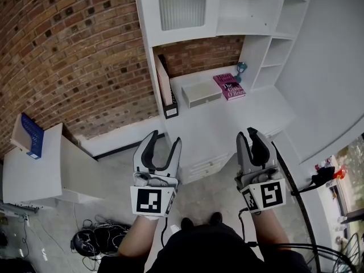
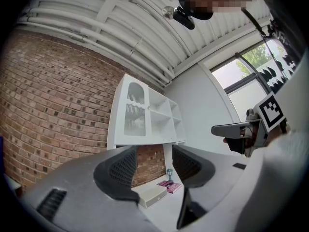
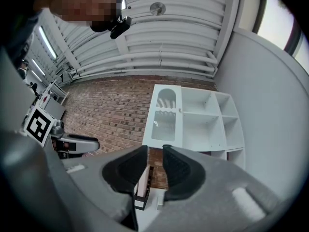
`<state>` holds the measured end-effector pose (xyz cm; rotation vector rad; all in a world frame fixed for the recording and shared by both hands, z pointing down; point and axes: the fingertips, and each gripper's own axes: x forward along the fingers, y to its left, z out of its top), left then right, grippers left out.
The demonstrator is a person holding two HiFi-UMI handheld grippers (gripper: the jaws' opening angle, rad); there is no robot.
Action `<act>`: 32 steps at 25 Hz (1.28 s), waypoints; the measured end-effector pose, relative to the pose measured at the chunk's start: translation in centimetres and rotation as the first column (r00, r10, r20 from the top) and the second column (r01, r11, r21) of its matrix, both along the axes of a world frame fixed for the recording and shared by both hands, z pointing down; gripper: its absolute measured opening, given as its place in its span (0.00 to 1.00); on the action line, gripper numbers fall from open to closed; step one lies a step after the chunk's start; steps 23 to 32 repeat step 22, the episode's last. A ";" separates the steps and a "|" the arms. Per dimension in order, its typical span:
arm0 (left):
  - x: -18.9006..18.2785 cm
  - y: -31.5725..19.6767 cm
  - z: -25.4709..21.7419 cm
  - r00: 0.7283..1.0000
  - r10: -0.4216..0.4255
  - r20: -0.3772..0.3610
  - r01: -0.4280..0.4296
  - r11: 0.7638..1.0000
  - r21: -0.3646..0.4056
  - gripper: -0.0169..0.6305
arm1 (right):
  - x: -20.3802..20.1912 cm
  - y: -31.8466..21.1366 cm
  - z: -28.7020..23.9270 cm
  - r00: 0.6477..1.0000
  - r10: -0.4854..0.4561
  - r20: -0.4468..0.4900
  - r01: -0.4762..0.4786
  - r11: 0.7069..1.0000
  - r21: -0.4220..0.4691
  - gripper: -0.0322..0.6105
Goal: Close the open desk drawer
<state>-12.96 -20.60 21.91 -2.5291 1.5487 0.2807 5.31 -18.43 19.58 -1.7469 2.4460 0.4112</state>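
Nearest to you, your left gripper (image 1: 165,140) is held out in front with its jaws spread wide and nothing between them. Your right gripper (image 1: 248,134) sits level with it on the right. Its jaws are released too, with only a narrow gap between the pads, and that gap is empty.

Between the two grippers and lower down is the near edge of the white desk (image 1: 227,124). The desk drawer (image 1: 207,165) is in that near front, and neither gripper touches it. How far it stands out can't be told from above.

Farther back on the desktop, a white box (image 1: 200,94) lies in the middle. A black file holder (image 1: 166,90) stands to its left and a pink book (image 1: 229,86) lies to its right. A small teal figurine (image 1: 242,70) is just beyond the book.

White shelves (image 1: 250,4) rise above the desk, and a brick wall (image 1: 74,50) fills the left. Dark cables (image 1: 94,240) lie tangled on the floor near your left arm.
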 end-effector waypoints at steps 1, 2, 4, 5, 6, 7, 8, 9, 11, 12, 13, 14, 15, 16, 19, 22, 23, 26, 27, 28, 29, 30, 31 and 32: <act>-0.2 -0.1 0.1 1.000 0.001 -0.001 -0.001 1.000 -0.001 0.37 | -0.1 0.0 0.0 1.000 0.002 -0.001 -0.002 1.000 -0.001 0.21; -0.3 -0.2 0.1 1.000 0.002 -0.001 -0.002 1.000 -0.003 0.37 | -0.3 -0.1 0.1 1.000 0.003 -0.003 -0.003 1.000 -0.002 0.21; -0.6 -0.4 0.2 1.000 0.004 -0.004 -0.004 1.000 -0.005 0.37 | -0.5 -0.2 0.0 1.000 0.006 -0.006 -0.006 1.000 -0.003 0.21; -0.7 -0.5 0.2 1.000 0.005 -0.005 -0.005 1.000 -0.005 0.37 | -0.6 -0.2 0.0 1.000 0.008 -0.007 -0.008 1.000 -0.002 0.21; -0.7 -0.6 0.3 1.000 0.008 -0.006 -0.008 1.000 -0.005 0.37 | -0.6 -0.3 -0.1 1.000 0.011 -0.007 -0.011 1.000 -0.001 0.21; -0.7 -0.6 0.4 1.000 0.010 -0.007 -0.010 1.000 -0.006 0.37 | -0.7 -0.3 -0.1 1.000 0.013 -0.007 -0.013 1.000 0.000 0.21; -0.7 -0.7 0.4 1.000 0.012 -0.008 -0.012 1.000 -0.008 0.37 | -0.7 -0.3 -0.1 1.000 0.014 -0.005 -0.014 1.000 0.001 0.21; -0.7 -0.7 0.5 1.000 0.014 -0.009 -0.014 1.000 -0.011 0.37 | -0.7 -0.4 -0.1 1.000 0.015 -0.003 -0.015 1.000 0.001 0.21; -0.7 -0.8 0.7 1.000 0.017 -0.011 -0.017 1.000 -0.015 0.37 | -0.6 -0.5 0.0 1.000 0.016 0.000 -0.016 1.000 0.002 0.21; -0.7 -0.8 0.8 1.000 0.018 -0.012 -0.018 1.000 -0.017 0.37 | -0.7 -0.5 0.0 1.000 0.016 0.000 -0.016 1.000 0.002 0.21; -0.8 -0.9 0.9 1.000 0.018 -0.013 -0.018 1.000 -0.018 0.37 | -0.7 -0.5 0.0 1.000 0.017 -0.001 -0.017 1.000 0.001 0.21; -0.9 -0.9 0.9 1.000 0.018 -0.014 -0.018 1.000 -0.020 0.37 | -0.8 -0.5 0.1 1.000 0.017 -0.001 -0.017 1.000 0.000 0.21; -1.0 -0.9 1.0 1.000 0.017 -0.014 -0.017 1.000 -0.021 0.37 | -0.9 -0.6 0.1 1.000 0.016 -0.001 -0.016 1.000 -0.001 0.21; -1.0 -1.0 1.1 1.000 0.016 -0.014 -0.016 1.000 -0.023 0.37 | -0.9 -0.7 0.2 1.000 0.015 -0.001 -0.015 1.000 -0.002 0.21; -0.9 -1.5 1.5 1.000 0.012 -0.010 -0.012 0.999 -0.030 0.37 | -0.8 -1.3 0.5 1.000 0.012 0.002 -0.012 1.000 -0.009 0.20; -0.5 -2.1 2.0 1.000 0.011 -0.007 -0.011 0.999 -0.041 0.37 | -0.4 -1.8 0.8 1.000 0.012 0.002 -0.012 1.000 -0.014 0.20; -0.5 -2.1 2.0 1.000 0.011 -0.007 -0.011 0.999 -0.041 0.37 | -0.4 -1.8 0.8 1.000 0.012 0.002 -0.012 1.000 -0.014 0.20; -0.5 -2.1 2.0 1.000 0.011 -0.007 -0.011 0.999 -0.041 0.37 | -0.4 -1.8 0.8 1.000 0.012 0.002 -0.012 1.000 -0.014 0.20; -0.5 -2.1 2.0 1.000 0.011 -0.007 -0.011 0.999 -0.041 0.37 | -0.4 -1.8 0.8 1.000 0.012 0.002 -0.012 1.000 -0.014 0.20; -0.5 -2.1 2.0 1.000 0.011 -0.007 -0.011 0.999 -0.041 0.37 | -0.4 -1.8 0.8 1.000 0.012 0.002 -0.012 1.000 -0.014 0.20; -0.5 -2.1 2.0 1.000 0.011 -0.007 -0.011 0.999 -0.041 0.37 | -0.4 -1.8 0.8 1.000 0.012 0.002 -0.012 1.000 -0.014 0.20; -0.5 -2.1 2.0 1.000 0.011 -0.007 -0.011 0.999 -0.041 0.37 | -0.4 -1.8 0.8 1.000 0.012 0.002 -0.012 1.000 -0.014 0.20; -0.5 -2.1 2.0 1.000 0.011 -0.007 -0.011 0.999 -0.041 0.37 | -0.4 -1.8 0.8 1.000 0.012 0.002 -0.012 1.000 -0.014 0.20; -0.5 -2.1 2.0 1.000 0.011 -0.007 -0.011 0.999 -0.041 0.37 | -0.4 -1.8 0.8 1.000 0.012 0.002 -0.012 1.000 -0.014 0.20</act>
